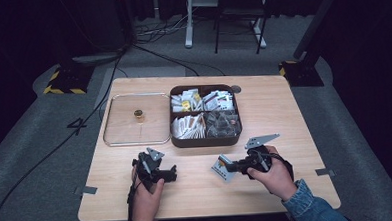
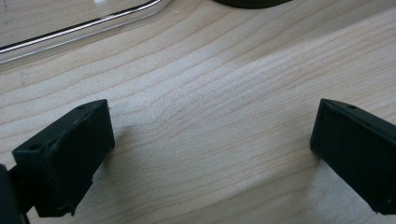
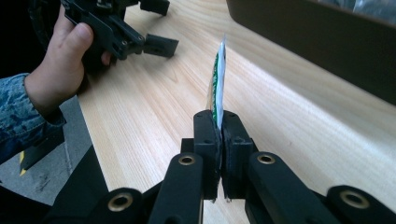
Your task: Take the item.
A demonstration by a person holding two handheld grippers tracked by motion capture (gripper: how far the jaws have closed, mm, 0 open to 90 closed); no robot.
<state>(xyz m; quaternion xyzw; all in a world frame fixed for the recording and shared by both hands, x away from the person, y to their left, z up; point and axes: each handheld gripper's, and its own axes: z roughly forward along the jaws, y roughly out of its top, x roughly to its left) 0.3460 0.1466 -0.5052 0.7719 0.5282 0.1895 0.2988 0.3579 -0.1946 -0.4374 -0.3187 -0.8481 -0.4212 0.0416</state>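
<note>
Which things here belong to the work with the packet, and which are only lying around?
Likely in use:
right gripper, shut on a packet
brown divided box holding packets
left gripper, open over the table

Lying about:
clear lid with a small knob
cables on the floor

A small white sachet [image 3: 217,84] with green print is standing on edge, pinched between the right gripper's [image 3: 219,122] jaws, just above the wooden table [image 3: 154,112].
</note>
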